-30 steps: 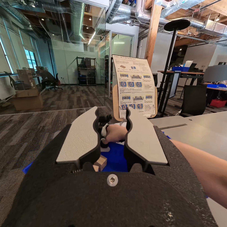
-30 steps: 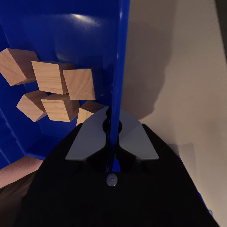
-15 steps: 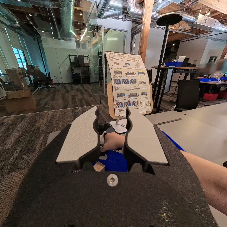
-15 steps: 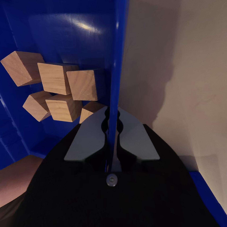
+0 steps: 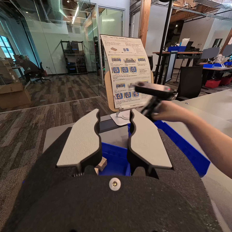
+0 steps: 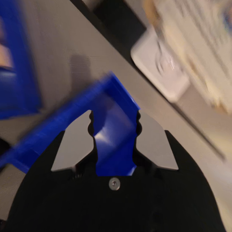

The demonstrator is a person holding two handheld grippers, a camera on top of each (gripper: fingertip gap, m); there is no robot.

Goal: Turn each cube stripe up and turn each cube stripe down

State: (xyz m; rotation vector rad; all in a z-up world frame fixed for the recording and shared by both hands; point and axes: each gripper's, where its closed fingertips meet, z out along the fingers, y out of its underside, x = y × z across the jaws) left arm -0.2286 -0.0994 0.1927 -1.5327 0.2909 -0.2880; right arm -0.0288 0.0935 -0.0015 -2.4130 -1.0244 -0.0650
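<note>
A: So, your right gripper (image 6: 114,126) first: its fingers stand apart, with nothing pinched. Through the gap at the centre of the right wrist view you see the corner of a blue bin (image 6: 113,95), but the picture is badly smeared and I cannot tell whether a pad touches that rim.

B: And your left gripper (image 5: 113,126)?

A: Spread wide too, and empty. It hovers over a second blue bin (image 5: 116,159) at the lower middle of the left wrist view, looking out across the room instead of down, so I judge you're parking it there while the other hand works.

B: Where are the cubes (image 5: 102,164)?

A: You can just see two wooden corners low in that bin, tucked under your left finger (image 5: 82,141). No stripe shows on the faces visible, so you can't say which way up they lie.

B: Why two bins?

A: One probably holds the cubes waiting and one takes those done; that's only my guess. The other bin runs along the right of the frame, under your forearm.

B: Anything beyond?

A: Your hand (image 5: 167,111) holds the right tool, blurred, at centre right. Behind it an instruction sheet (image 5: 126,70) leans on its stand at the grey table (image 5: 207,108) edge, facing you for easy reference.
</note>
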